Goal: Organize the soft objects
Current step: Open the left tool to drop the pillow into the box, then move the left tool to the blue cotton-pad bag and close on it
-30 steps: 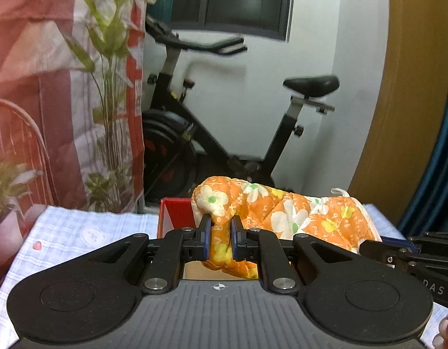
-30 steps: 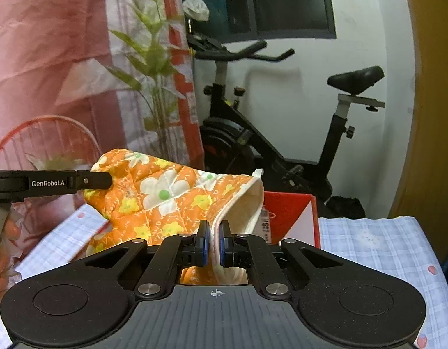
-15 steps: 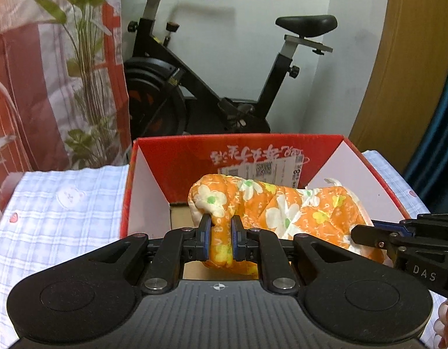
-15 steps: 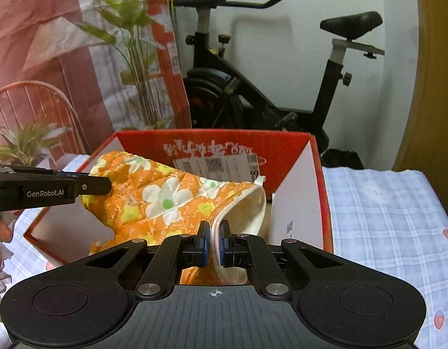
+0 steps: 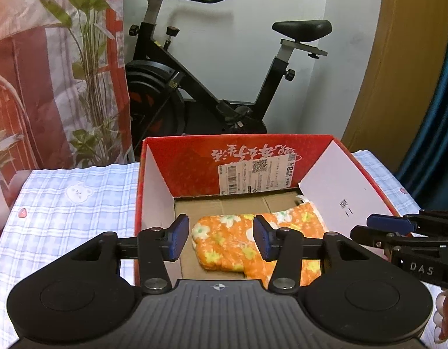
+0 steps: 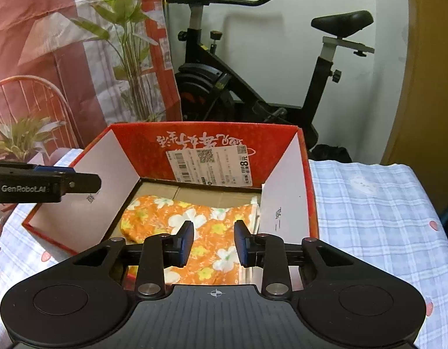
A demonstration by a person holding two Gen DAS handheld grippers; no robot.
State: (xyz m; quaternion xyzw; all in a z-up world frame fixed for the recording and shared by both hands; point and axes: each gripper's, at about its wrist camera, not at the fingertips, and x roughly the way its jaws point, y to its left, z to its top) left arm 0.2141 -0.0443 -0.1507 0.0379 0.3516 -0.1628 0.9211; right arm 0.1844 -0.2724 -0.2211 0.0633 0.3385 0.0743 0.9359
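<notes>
Behind the blue-and-white checked tablecloth [image 5: 66,212], a black exercise bike [image 5: 212,93] is standing against the white wall, with a red curtain [image 5: 26,67] at far left.

Orange quilted oven mitt with white and yellow flowers [image 5: 232,244] is lying flat on the cardboard floor of the open red cardboard box [image 5: 238,151], toward its right wall.

Left gripper [image 5: 218,240]: jaws are opening, blue pads standing clear either side of the mitt's rounded end, nothing pinched. Right gripper [image 6: 213,242]: jaws are opening too, less widely, the mitt's cuff end lying below and between them, pads not pressing.

Step in hand, as judged: releasing the mitt into the box. To do it well, both grippers should be letting go evenly so the cloth is not dragging, then lifting straight up, keeping clear of the box walls.

Mitt's long axis is running left to right across the box: closed rounded tip pointing left, white-edged cuff [image 6: 254,209] pointing right, touching the right wall.
</notes>
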